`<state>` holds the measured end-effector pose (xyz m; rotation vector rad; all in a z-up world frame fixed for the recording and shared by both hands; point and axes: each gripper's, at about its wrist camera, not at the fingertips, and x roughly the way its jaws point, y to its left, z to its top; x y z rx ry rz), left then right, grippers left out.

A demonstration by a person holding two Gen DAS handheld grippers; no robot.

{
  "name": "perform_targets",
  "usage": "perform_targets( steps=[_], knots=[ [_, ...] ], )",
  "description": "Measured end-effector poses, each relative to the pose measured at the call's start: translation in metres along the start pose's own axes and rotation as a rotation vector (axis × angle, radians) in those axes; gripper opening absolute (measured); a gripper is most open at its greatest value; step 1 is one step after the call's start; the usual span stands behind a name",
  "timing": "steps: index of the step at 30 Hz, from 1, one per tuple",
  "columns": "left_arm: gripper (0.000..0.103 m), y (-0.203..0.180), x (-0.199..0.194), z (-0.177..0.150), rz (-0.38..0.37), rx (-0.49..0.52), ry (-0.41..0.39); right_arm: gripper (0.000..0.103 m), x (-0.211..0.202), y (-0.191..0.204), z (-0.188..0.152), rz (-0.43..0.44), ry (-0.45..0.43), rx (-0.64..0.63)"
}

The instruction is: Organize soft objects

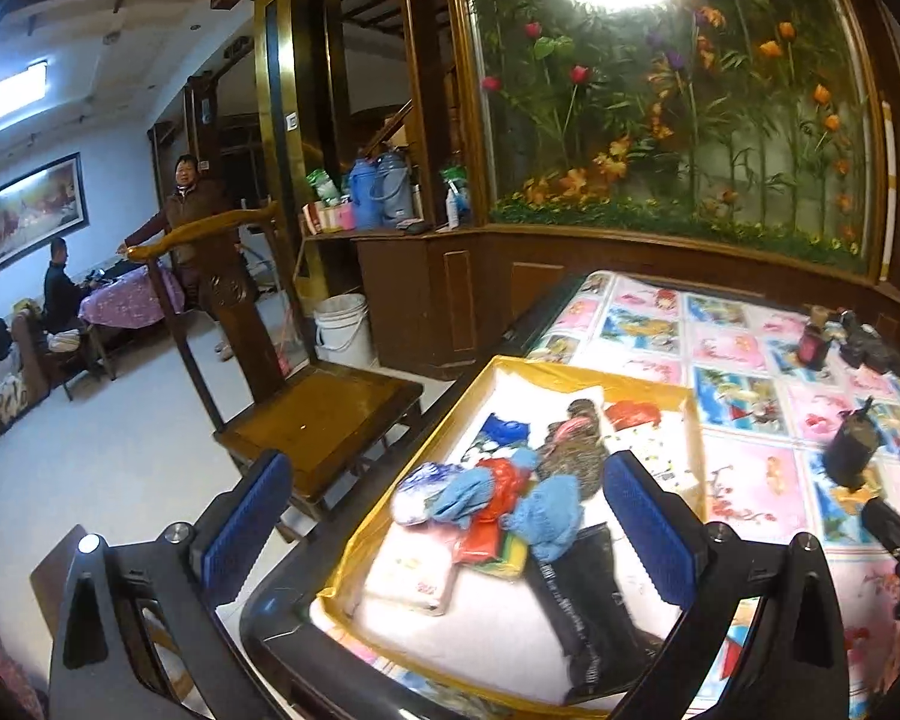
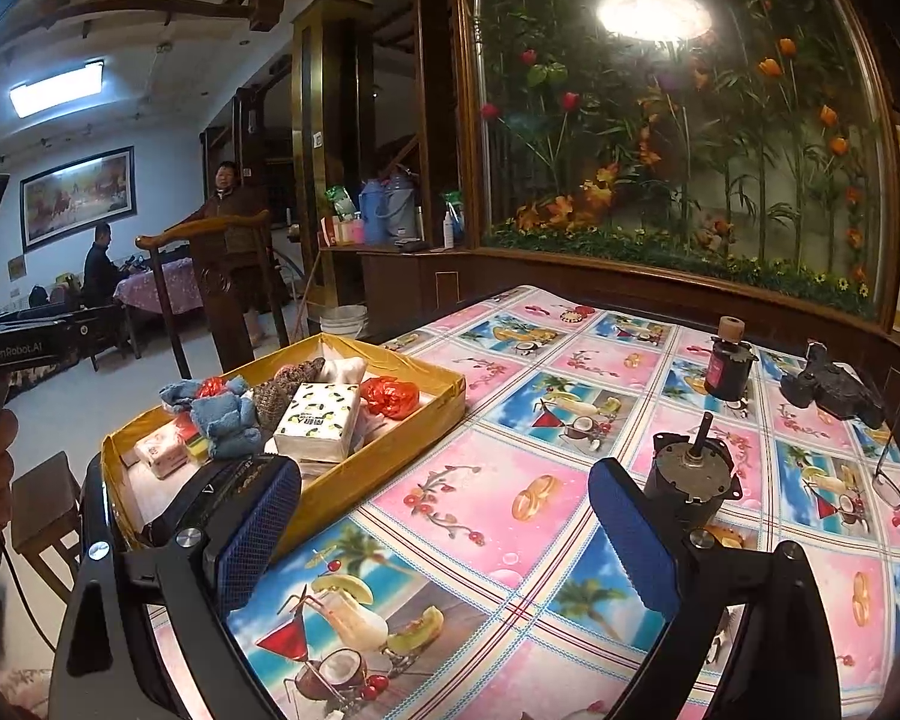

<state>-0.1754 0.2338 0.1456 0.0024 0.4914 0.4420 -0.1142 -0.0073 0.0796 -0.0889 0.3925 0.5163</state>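
Your left claw [image 1: 444,516] and right claw [image 2: 444,522] hang spread and empty above the patterned worktop [image 2: 570,420], beside the shallow yellow cardboard tray [image 2: 390,450] of soft goods.

Ahead of the right gripper [image 2: 444,531] the tablecloth [image 2: 510,420] lies bare, a clear lane between its wide-apart fingers. To its left the tray [image 2: 390,456] wall blocks the way; just beyond its right finger stands a motor [image 2: 687,474], with a bottle [image 2: 727,369] farther off. Under the left gripper [image 1: 444,519], also spread wide, the tray is crowded with soft things; a chair [image 1: 324,414] stands off the table edge to its left.
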Motion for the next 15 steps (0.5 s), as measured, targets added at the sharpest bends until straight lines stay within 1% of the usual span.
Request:
perform_targets(
  steps=[15],
  knots=[
    [0.103, 0.0063, 0.0039, -0.0069, 0.003, 0.0, 0.02, 0.099, 0.002, 0.0014, -0.0008, 0.001, 0.007, -0.005]
  ],
)
